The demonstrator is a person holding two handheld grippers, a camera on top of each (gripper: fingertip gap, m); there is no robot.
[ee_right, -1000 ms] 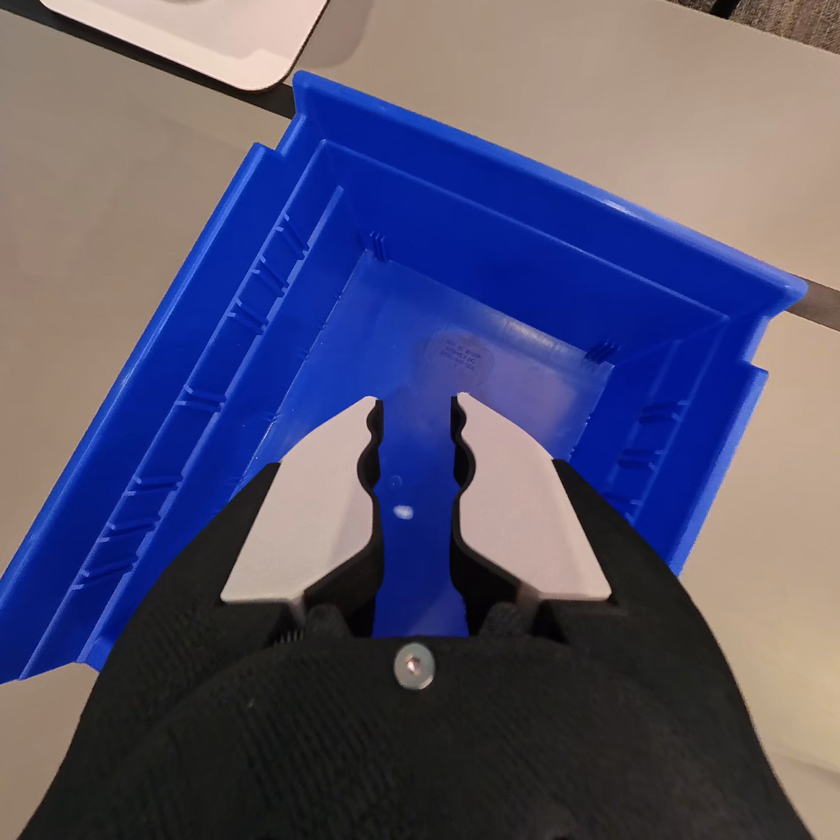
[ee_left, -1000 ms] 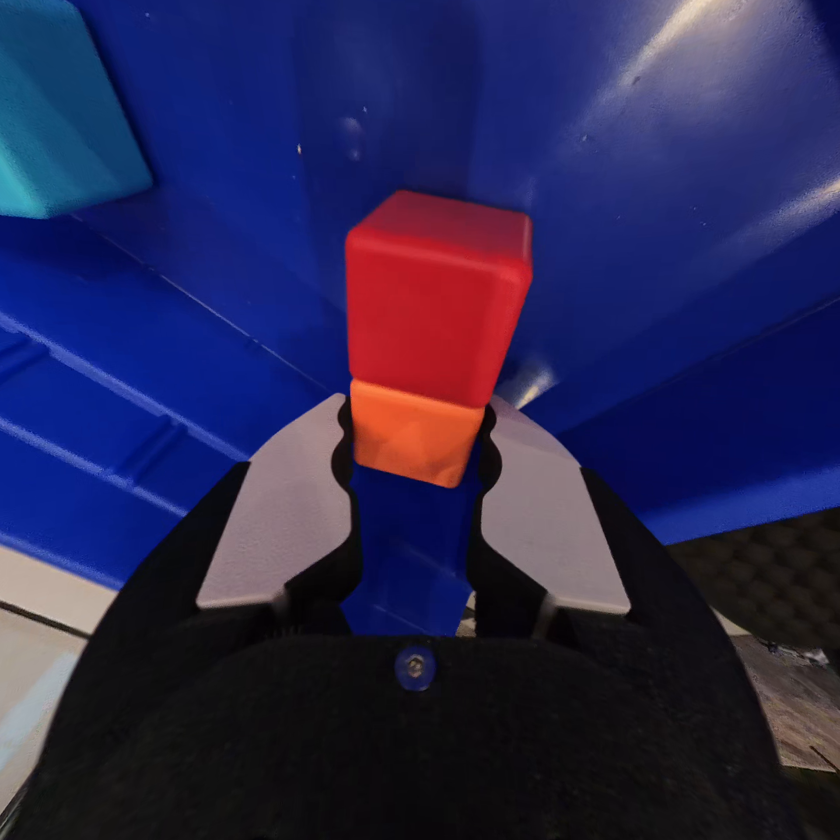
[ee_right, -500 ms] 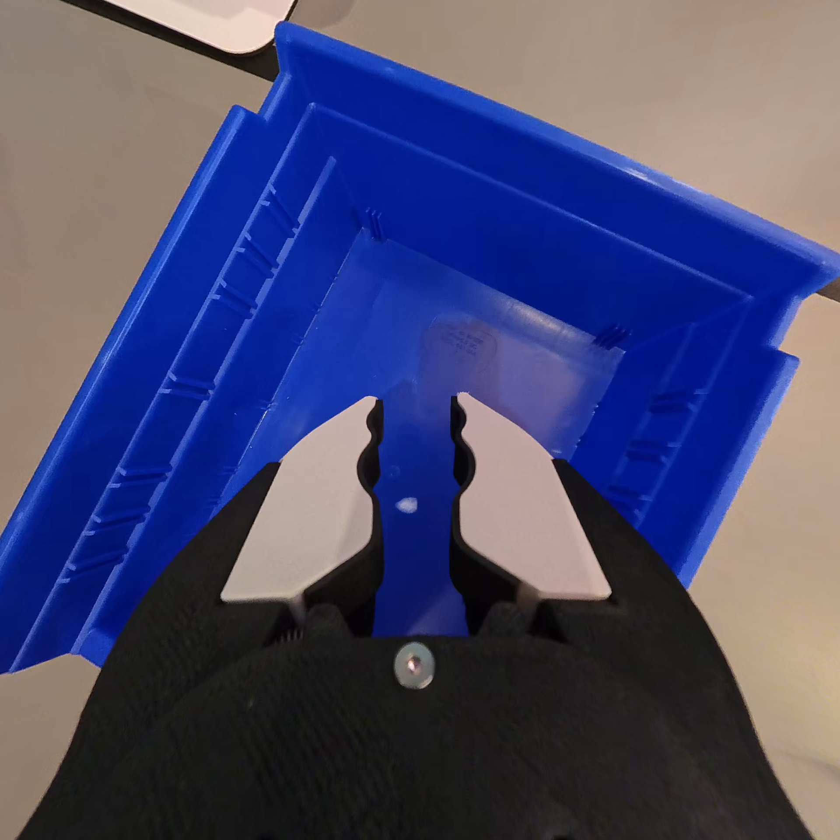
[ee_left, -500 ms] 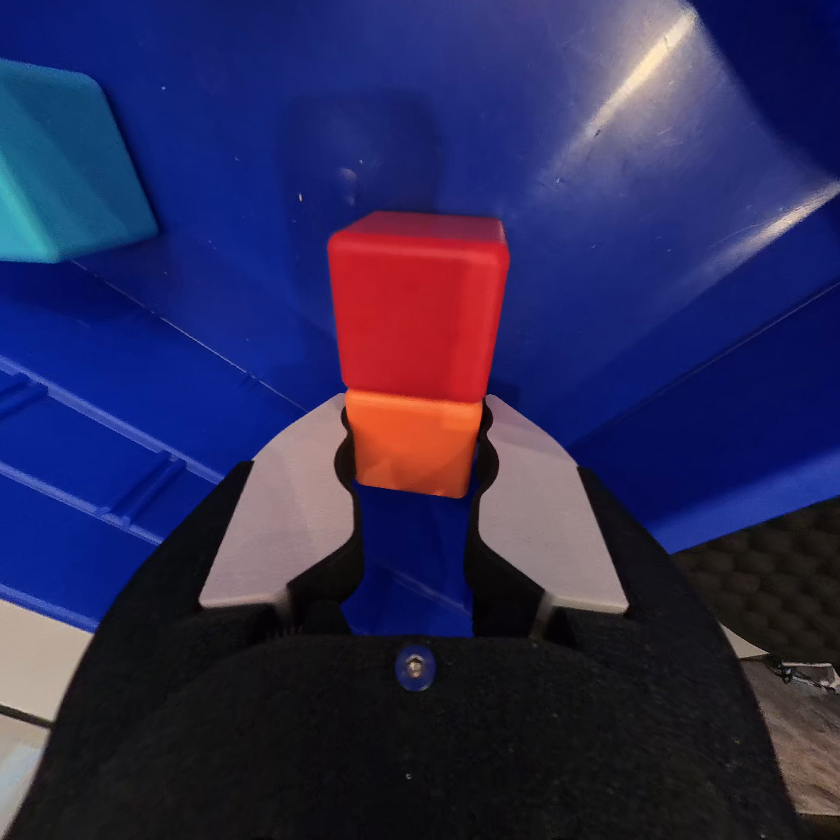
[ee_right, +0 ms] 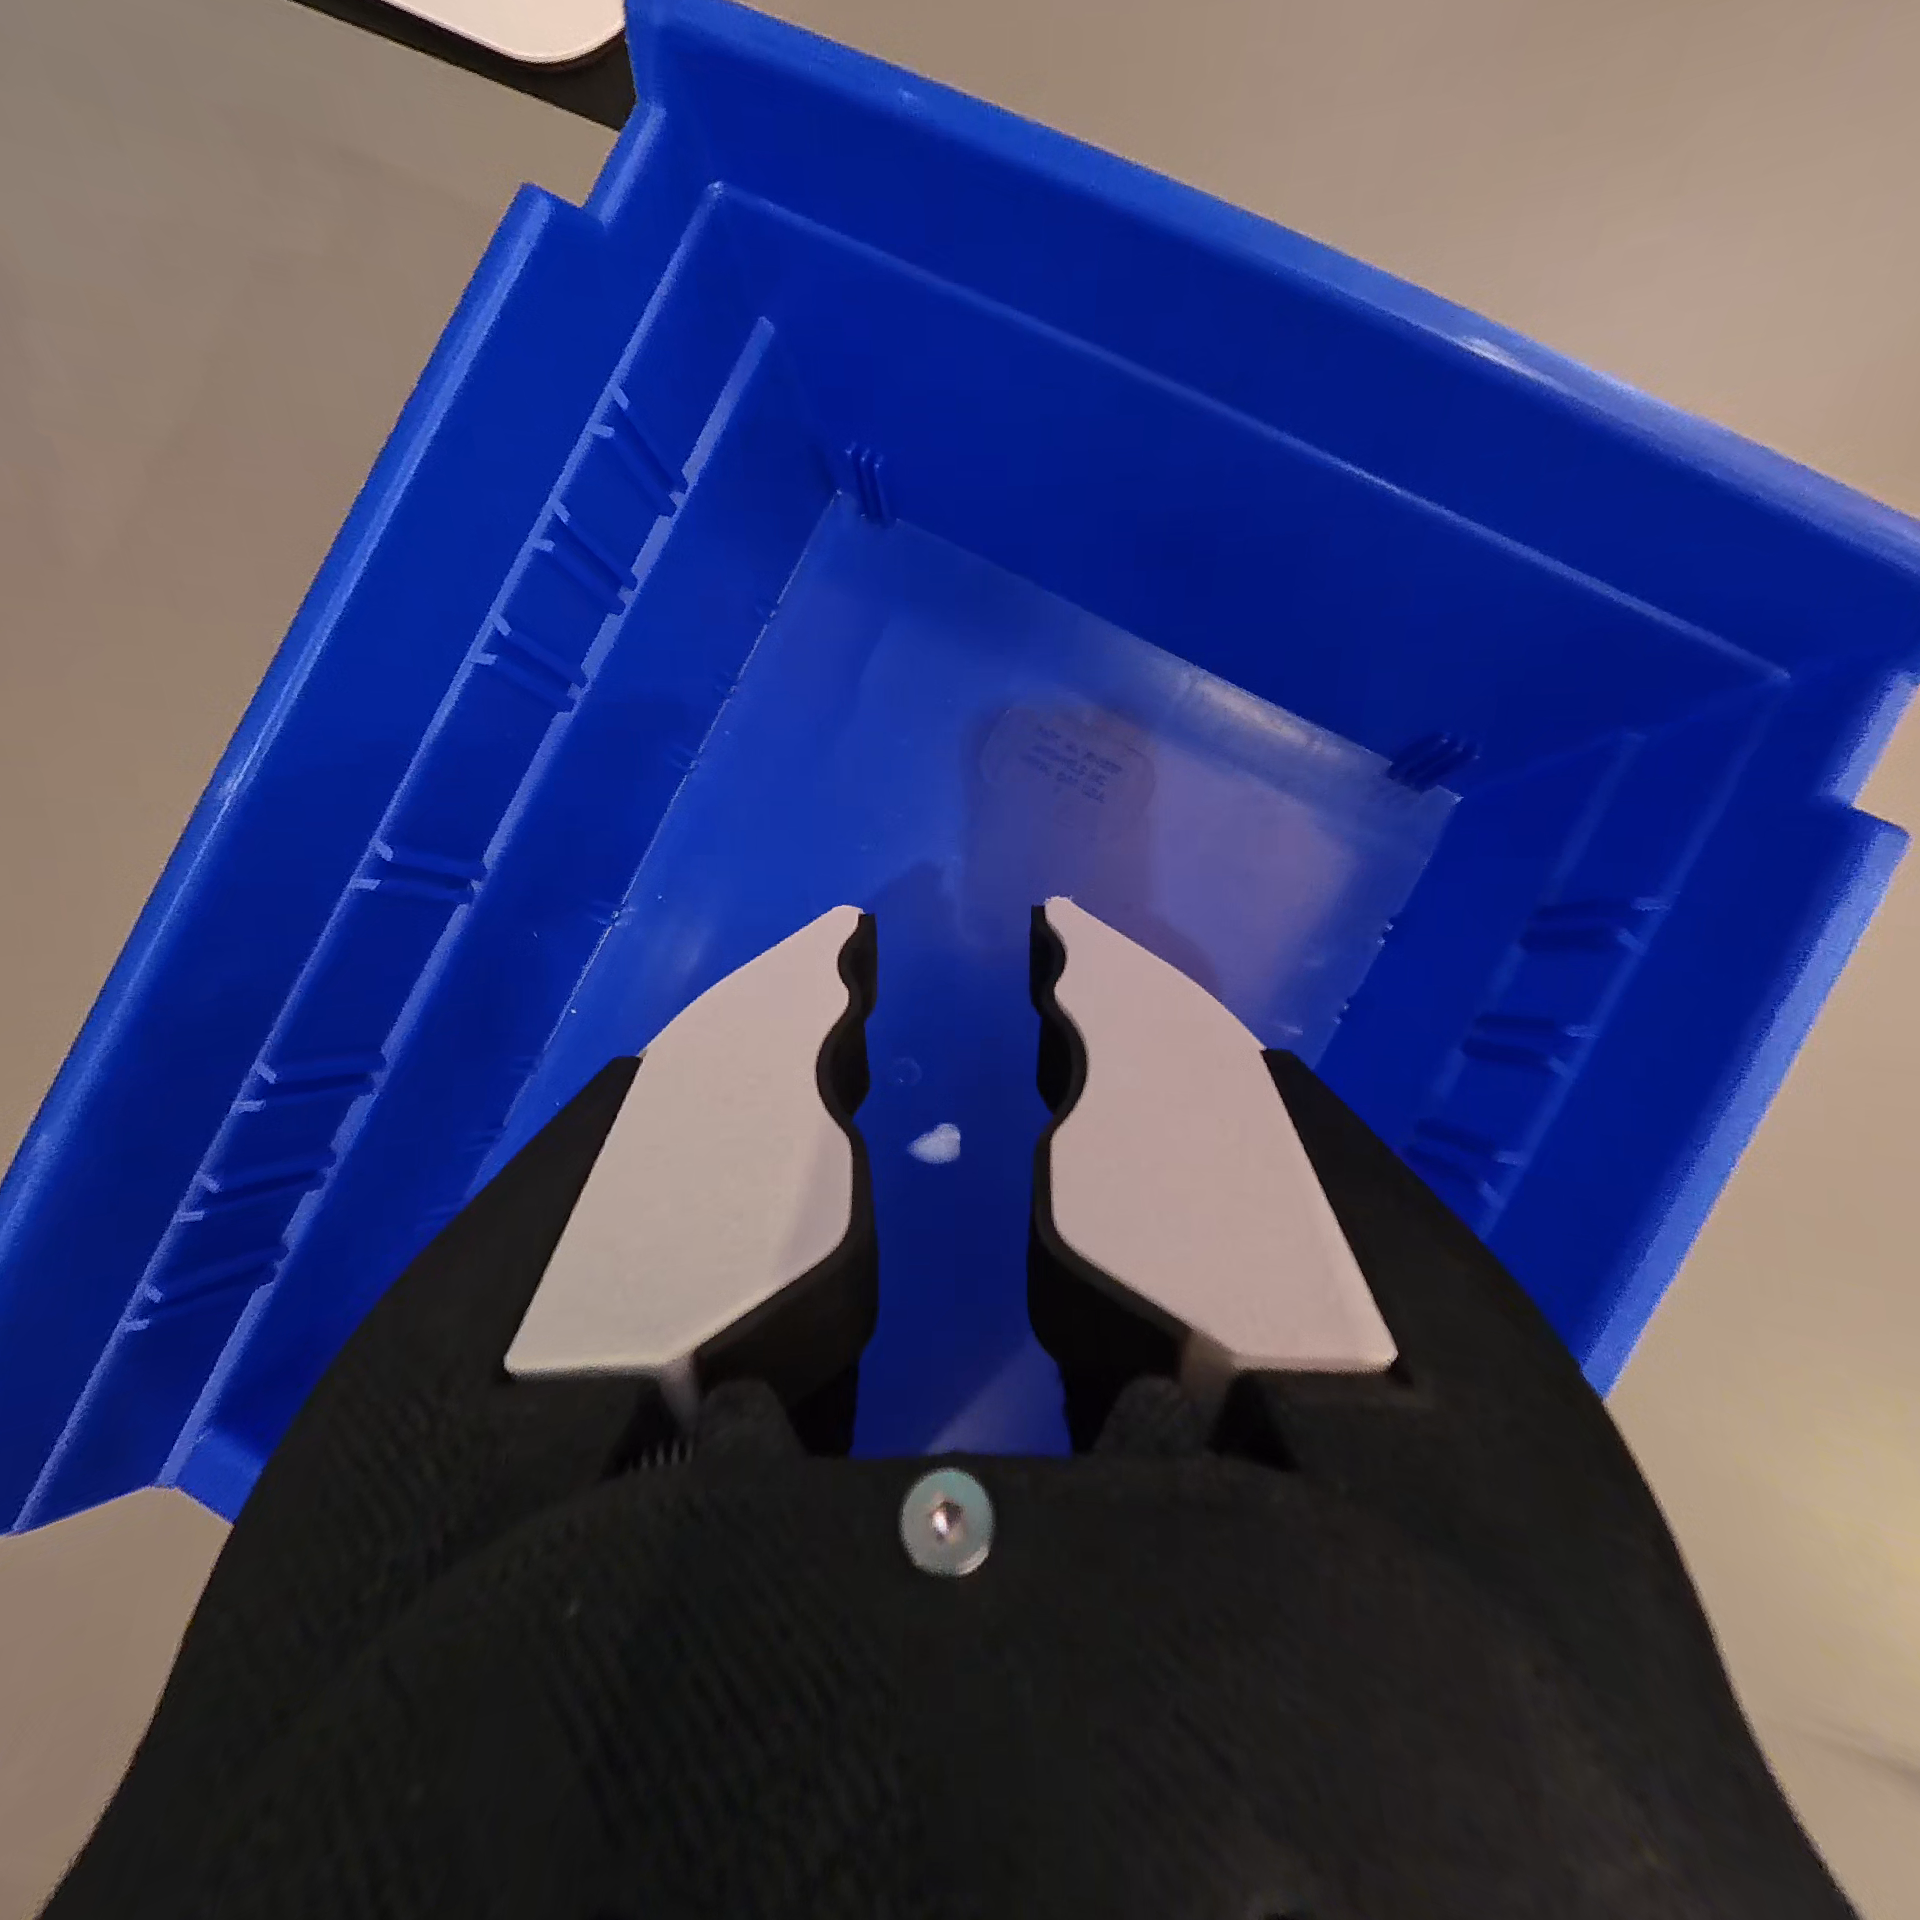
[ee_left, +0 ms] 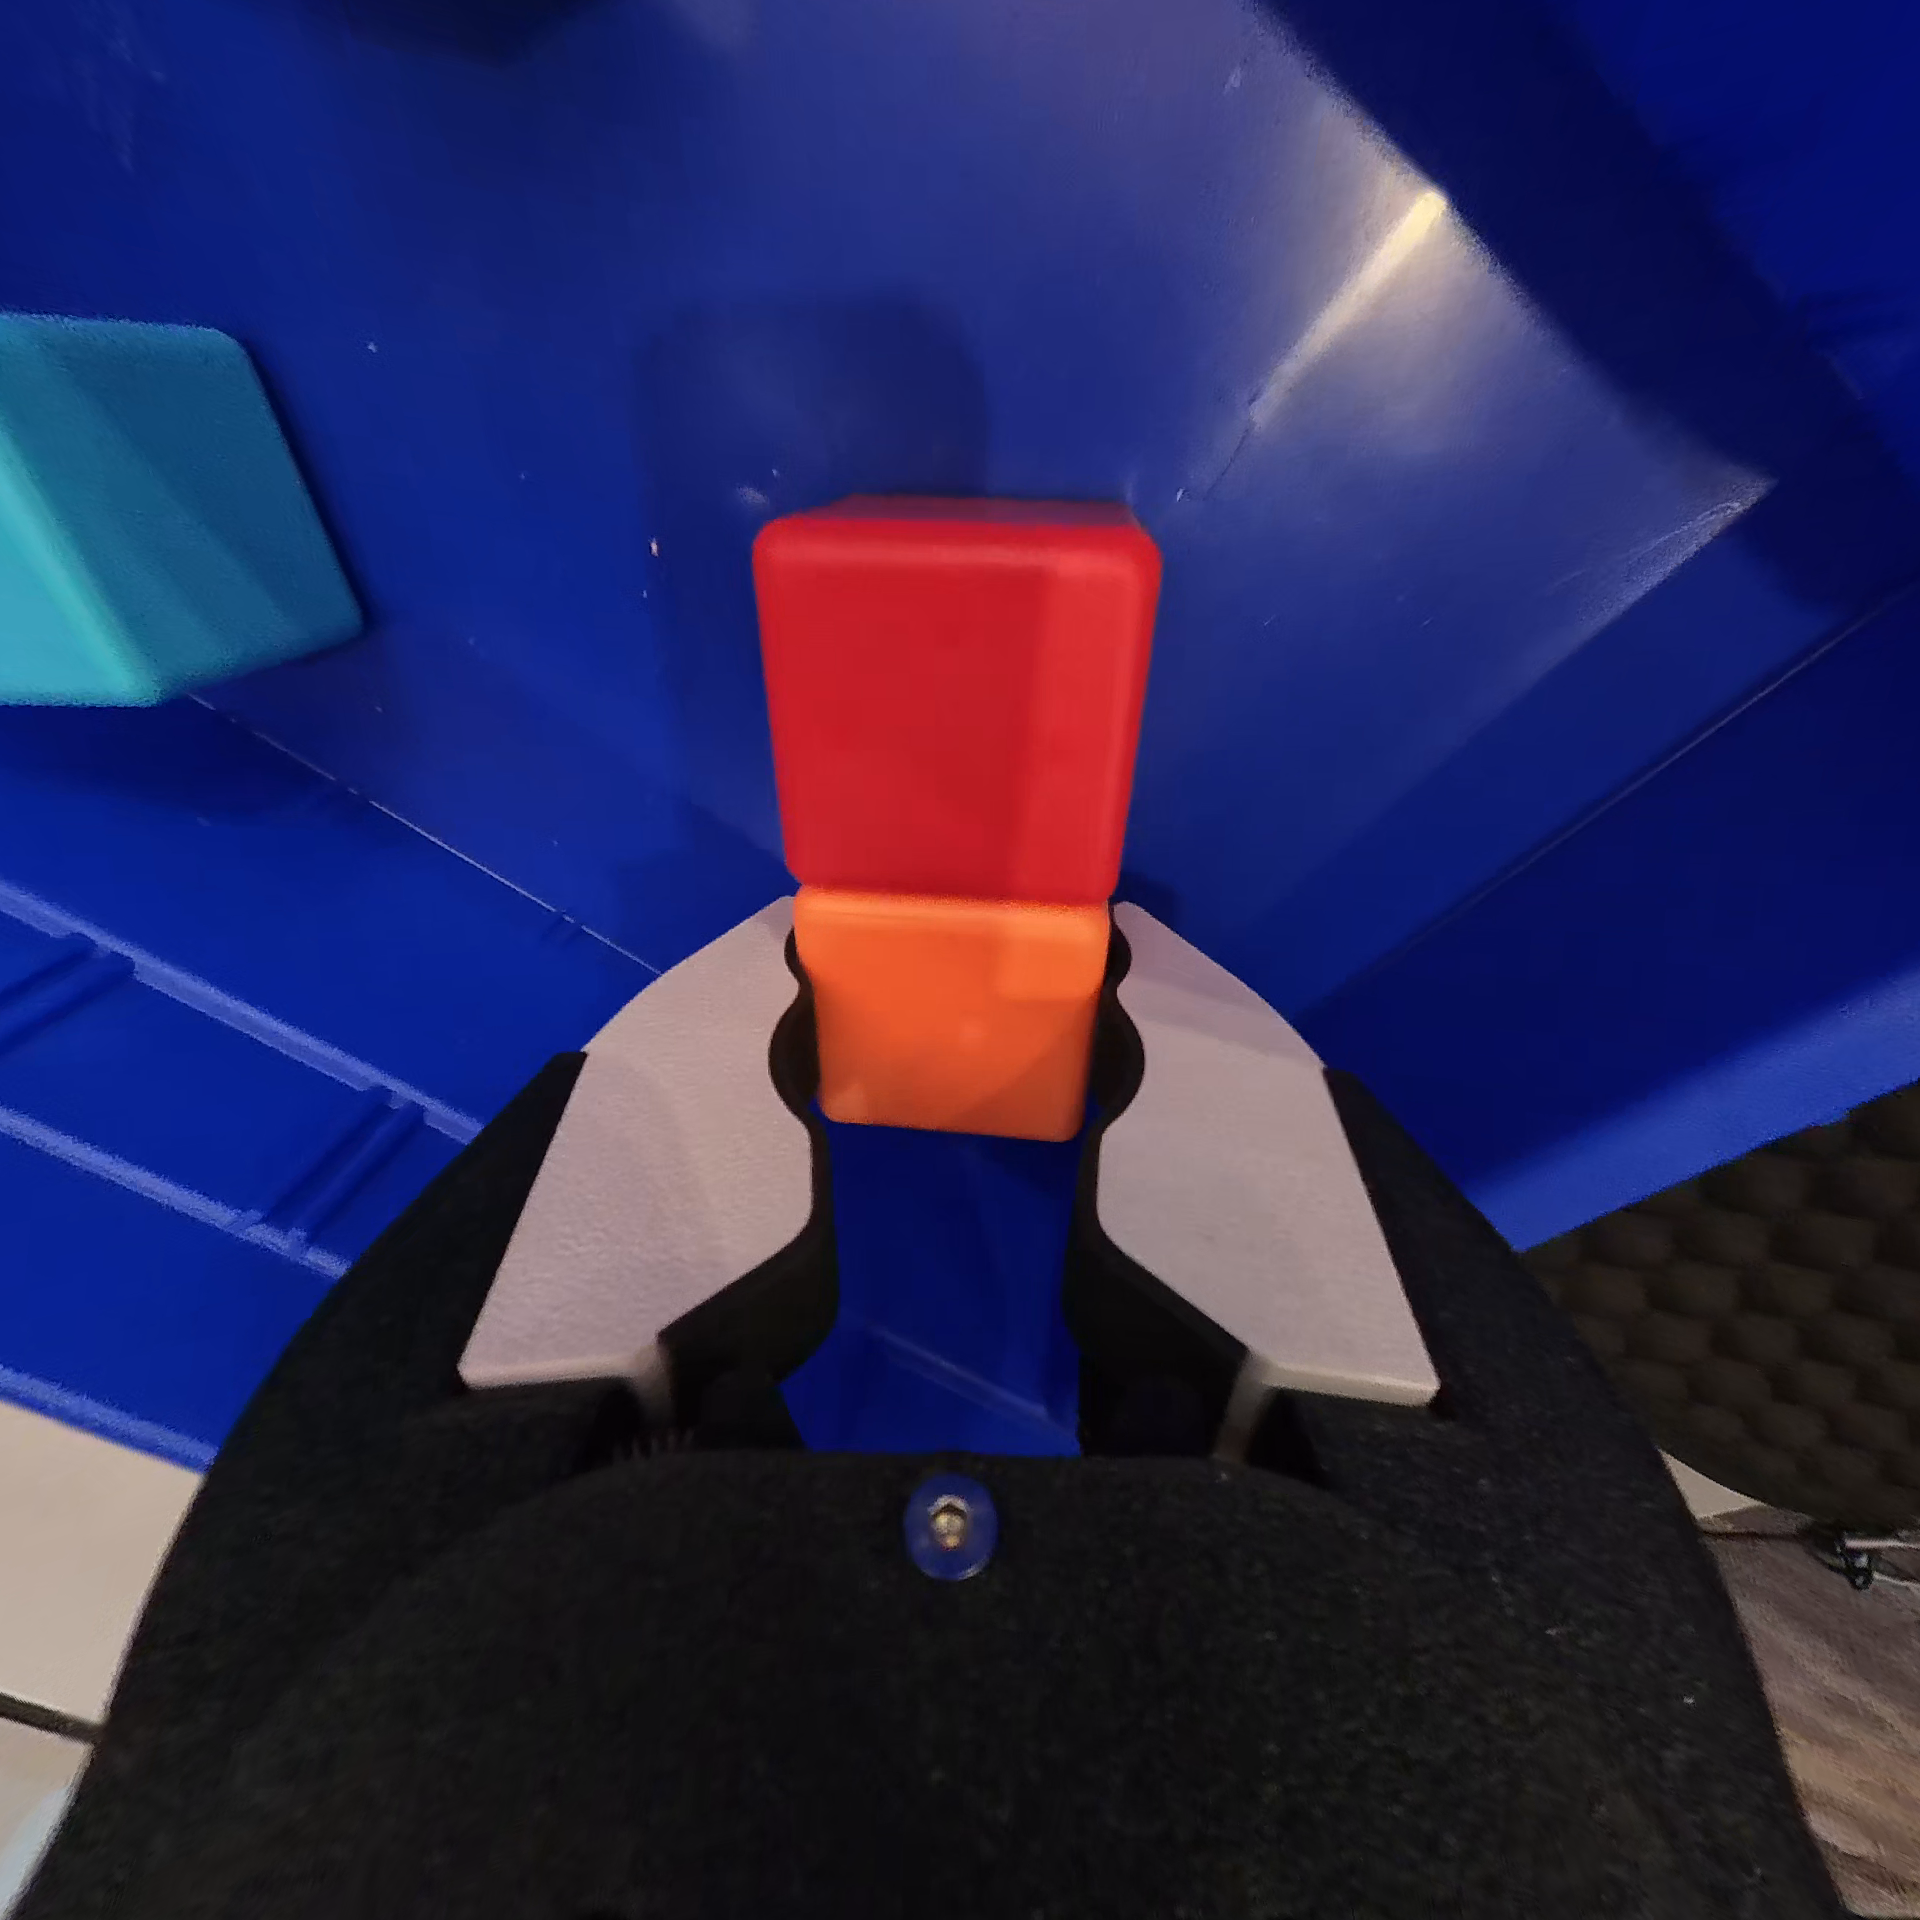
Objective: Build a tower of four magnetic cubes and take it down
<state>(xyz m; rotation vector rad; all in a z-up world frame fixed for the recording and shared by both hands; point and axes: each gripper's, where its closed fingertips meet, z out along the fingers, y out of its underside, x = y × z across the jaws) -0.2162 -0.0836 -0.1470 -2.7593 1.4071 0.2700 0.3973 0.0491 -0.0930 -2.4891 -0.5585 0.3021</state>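
In the left wrist view my left gripper (ee_left: 951, 935) is shut on an orange cube (ee_left: 951, 1013). A red cube (ee_left: 951, 707) sticks to the orange cube's far face. Both hang inside a blue bin (ee_left: 1351, 623). A teal cube (ee_left: 135, 520) lies in the same bin at the left edge of the view. In the right wrist view my right gripper (ee_right: 951, 914) is open and holds nothing. It hovers over another blue bin (ee_right: 1039, 416), in which no cube shows.
The right bin stands on a grey table (ee_right: 208, 364). A white board (ee_right: 499, 21) lies past the bin's far left corner. In the left wrist view dark textured foam (ee_left: 1766, 1299) and a pale table strip (ee_left: 62, 1507) show below the bin's rim. Spacing between my two grippers at the tips: around 65 cm.
My left gripper has gone deeper into its bin with the two cubes, and the teal cube has slid down in view. My right gripper has shifted slightly over its bin.
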